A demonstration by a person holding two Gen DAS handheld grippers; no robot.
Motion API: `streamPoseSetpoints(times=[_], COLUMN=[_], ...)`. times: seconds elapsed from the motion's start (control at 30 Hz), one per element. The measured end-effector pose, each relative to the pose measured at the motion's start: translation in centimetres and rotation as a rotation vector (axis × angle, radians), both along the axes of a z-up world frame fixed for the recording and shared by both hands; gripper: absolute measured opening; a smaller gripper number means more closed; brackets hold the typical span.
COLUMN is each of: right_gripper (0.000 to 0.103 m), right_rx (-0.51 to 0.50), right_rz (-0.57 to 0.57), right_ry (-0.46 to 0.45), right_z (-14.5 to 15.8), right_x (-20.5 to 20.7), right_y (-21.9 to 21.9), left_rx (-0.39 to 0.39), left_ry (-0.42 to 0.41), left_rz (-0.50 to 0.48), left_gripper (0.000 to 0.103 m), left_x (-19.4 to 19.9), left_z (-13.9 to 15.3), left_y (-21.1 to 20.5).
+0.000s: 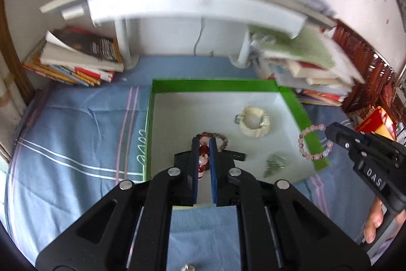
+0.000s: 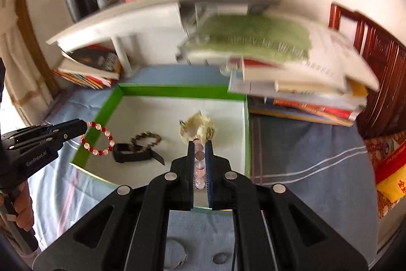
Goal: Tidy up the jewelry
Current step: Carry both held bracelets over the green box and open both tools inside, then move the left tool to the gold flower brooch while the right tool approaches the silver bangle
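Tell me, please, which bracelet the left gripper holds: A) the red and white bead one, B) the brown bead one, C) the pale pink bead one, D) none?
A: the right wrist view shows the left gripper shut on the red and white bracelet; the pink bracelet hangs from the right gripper, and the brown bracelet lies in the box.

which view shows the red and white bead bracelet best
The right wrist view: the red and white bracelet hangs as a full open loop from the left gripper beside the green box. In the left wrist view only a few of its beads show between the closed jaws.
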State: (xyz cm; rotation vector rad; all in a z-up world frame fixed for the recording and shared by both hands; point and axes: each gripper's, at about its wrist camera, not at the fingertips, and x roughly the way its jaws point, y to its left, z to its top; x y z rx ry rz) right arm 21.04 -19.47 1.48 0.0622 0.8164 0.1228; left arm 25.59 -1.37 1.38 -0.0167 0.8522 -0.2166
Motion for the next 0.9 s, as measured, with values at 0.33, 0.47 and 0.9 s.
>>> streamPoseSetpoints(times=[0.33,0.47,0.9], right_gripper=[0.012,0.041,0.052], right_rx=[-0.038,-0.003,0.022], right_rz=[-0.001,-0.023,-0.122], right_ry=[0.101,0.069,0.154], right_z=[-4.2,-2.9,-6.4], right_x=[1.6,-0.2,-8.8], right_y=[1.0,-0.2,-5.3], left_rx=[-0.006,-0.006,0.088], left_ry=[0.086,0.031,0.111], left_rz=[0.003,0.012,0.156], left_gripper=[0.009,0.031,0.066], left_x=[1.0,-0.6,-9.4], left_z=[-3.5,-1.7,-5.9], left_y=[-0.4,0.3,5.2])
